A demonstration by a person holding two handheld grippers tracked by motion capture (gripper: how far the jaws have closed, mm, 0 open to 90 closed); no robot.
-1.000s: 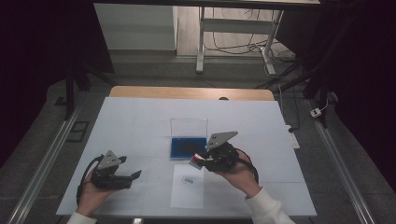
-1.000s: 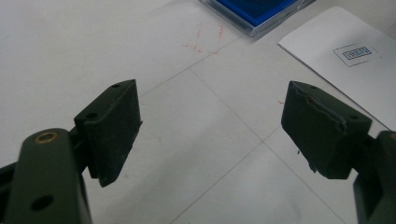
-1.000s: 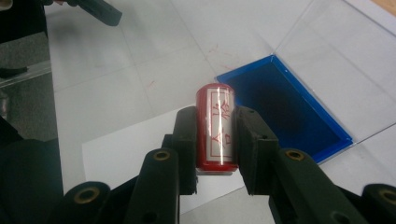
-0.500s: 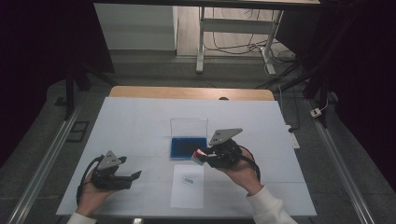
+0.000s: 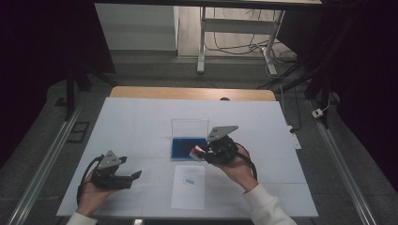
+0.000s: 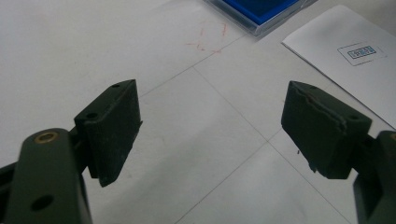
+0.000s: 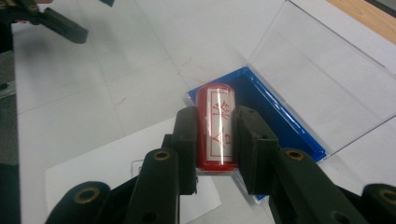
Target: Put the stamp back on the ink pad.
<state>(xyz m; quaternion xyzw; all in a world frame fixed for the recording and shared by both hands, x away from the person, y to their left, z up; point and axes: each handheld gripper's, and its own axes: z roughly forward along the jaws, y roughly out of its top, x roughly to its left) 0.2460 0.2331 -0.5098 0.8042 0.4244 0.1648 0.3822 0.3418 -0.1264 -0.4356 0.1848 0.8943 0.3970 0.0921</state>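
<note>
Evidently the right gripper (image 7: pixel 215 140) pinches the red stamp (image 7: pixel 215 126) mid-barrel: rigid, light, smooth, liable to slip; left gripper (image 6: pixel 210 130) spread.

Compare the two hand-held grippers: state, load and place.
The right hand-held gripper is shut on a red stamp; the left hand-held gripper stands open, holding nothing. The right hangs by the blue ink pad; the left sits at the table's near left. Both have black jaws.

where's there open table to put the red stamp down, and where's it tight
Bare white table lies left of the blue ink pad case, between it and the left gripper. Also bare right of the right gripper holding the red stamp. Crowded: case and paper sheet at centre.
</note>
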